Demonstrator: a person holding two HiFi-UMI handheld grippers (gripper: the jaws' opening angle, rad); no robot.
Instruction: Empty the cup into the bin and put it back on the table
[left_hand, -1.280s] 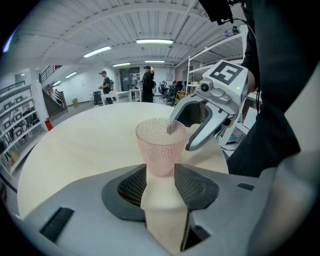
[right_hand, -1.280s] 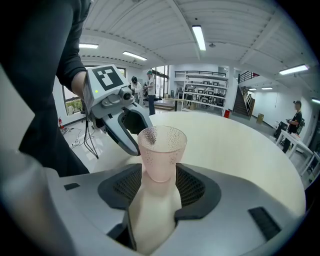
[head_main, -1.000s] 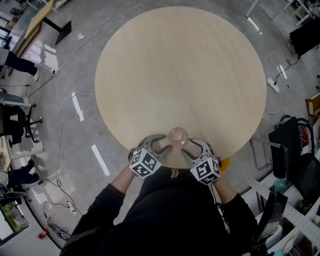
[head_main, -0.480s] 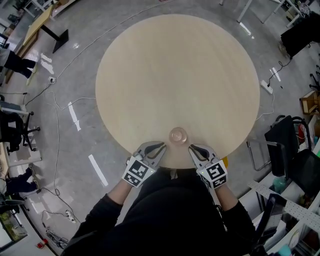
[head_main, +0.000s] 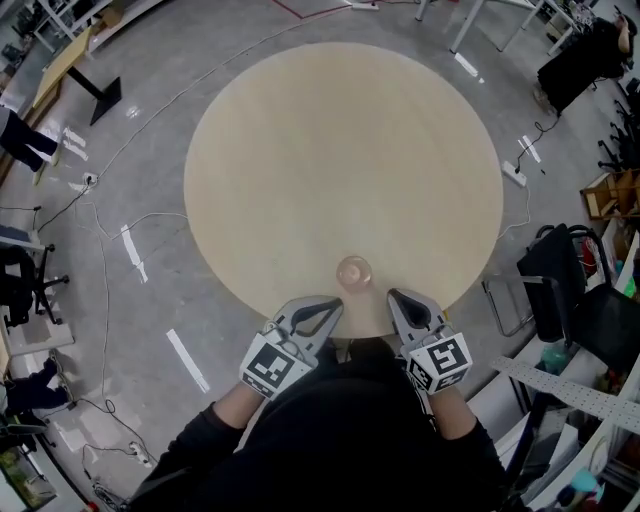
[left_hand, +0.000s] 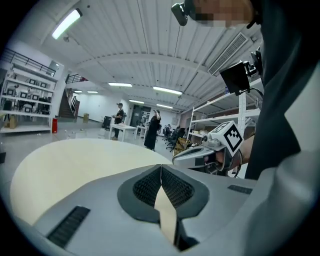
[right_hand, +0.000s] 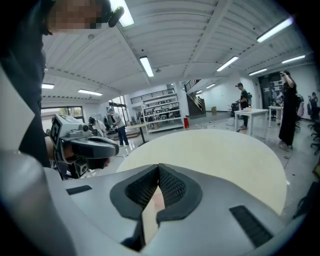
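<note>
Grey polished flooring, marked with white tape strips, is seen all round a round, pale wooden table. A small cup is stood upright on the table, close to its near edge. The left gripper and the right gripper are held at that edge, one to either side of the cup and nearer the person, and neither is touching it. Each pair of jaws is closed tip to tip, with nothing caught between them. Metal shelving is seen at the lower right, and a black chair at the far left.
</note>
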